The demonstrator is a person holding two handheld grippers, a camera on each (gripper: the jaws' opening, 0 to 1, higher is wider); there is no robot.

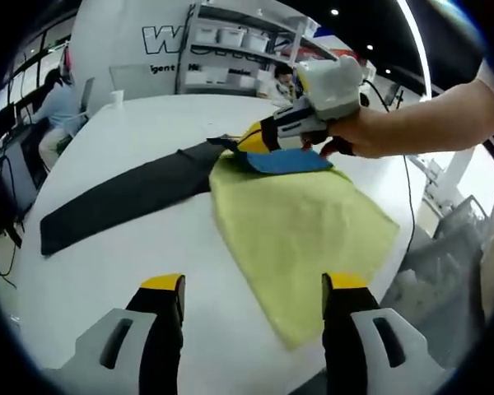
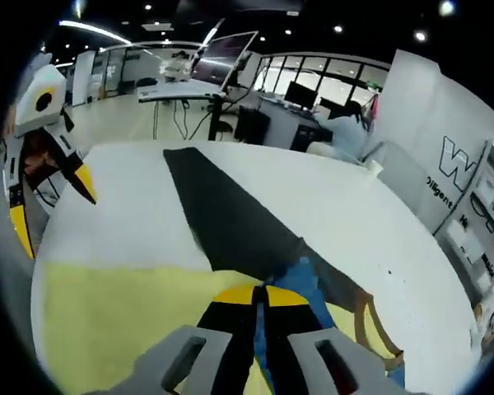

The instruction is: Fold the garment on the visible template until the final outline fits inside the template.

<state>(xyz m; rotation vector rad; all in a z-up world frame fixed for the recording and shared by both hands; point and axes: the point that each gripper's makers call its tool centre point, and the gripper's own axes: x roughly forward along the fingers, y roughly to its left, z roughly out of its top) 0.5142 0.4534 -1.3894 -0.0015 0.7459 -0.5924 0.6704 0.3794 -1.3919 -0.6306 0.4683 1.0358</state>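
Observation:
A yellow garment (image 1: 300, 222) lies spread on the white table (image 1: 148, 123), with a blue part (image 1: 284, 160) at its far edge. A long black strip (image 1: 123, 197) lies flat to its left and runs under that edge. My right gripper (image 1: 255, 141), held by a hand, is shut on the blue fabric. In the right gripper view its jaws (image 2: 262, 300) pinch the blue fabric (image 2: 300, 280) over the yellow garment (image 2: 123, 313), and the black strip (image 2: 222, 214) stretches away ahead. My left gripper (image 1: 253, 288) stands open above the garment's near edge, holding nothing. It also appears at the left (image 2: 53, 206).
A shelf with white boxes (image 1: 230, 41) stands behind the table. A person sits at the far left (image 1: 58, 99), and a white cup (image 1: 117, 97) stands near that table edge. Desks with monitors (image 2: 222, 49) lie beyond the table's other end.

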